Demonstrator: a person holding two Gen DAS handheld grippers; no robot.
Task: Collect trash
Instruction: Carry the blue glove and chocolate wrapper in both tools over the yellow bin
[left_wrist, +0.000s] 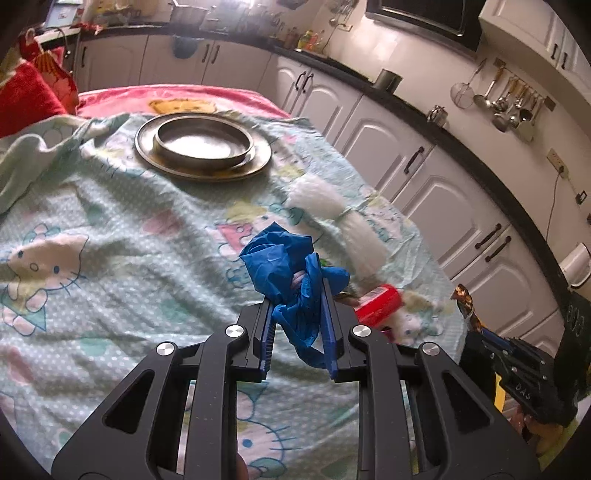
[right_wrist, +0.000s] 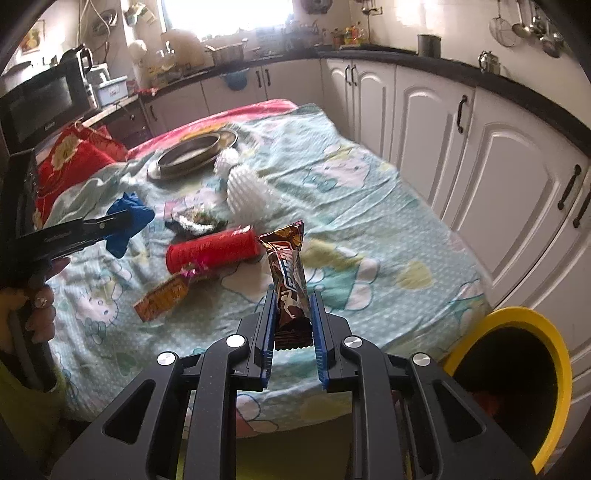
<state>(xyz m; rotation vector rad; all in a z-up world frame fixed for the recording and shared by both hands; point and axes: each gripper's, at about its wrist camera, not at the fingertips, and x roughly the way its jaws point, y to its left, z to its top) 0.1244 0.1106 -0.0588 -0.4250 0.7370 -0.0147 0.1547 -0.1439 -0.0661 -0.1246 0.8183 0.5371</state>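
My left gripper (left_wrist: 297, 288) is shut on a crumpled blue plastic glove (left_wrist: 280, 258), held a little above the cartoon-print cloth (left_wrist: 110, 229). In the right wrist view the same gripper (right_wrist: 110, 223) and blue glove (right_wrist: 129, 214) hang at the left, with a hand behind them. My right gripper (right_wrist: 293, 299) is shut on a brown snack wrapper (right_wrist: 288, 258), which stands upright between the pads above the cloth. On the cloth lie a red tube (right_wrist: 212, 249), an orange wrapper (right_wrist: 162, 297) and a crumpled silver wrapper (right_wrist: 195, 223).
A yellow-rimmed bin (right_wrist: 521, 313) stands at the lower right, beside the table. A metal plate with a bowl (left_wrist: 203, 147) and a white spiky plastic bundle (left_wrist: 332, 206) sit further back. White cabinets (right_wrist: 480, 155) line the right side. Red cushions (left_wrist: 26, 96) lie at the left.
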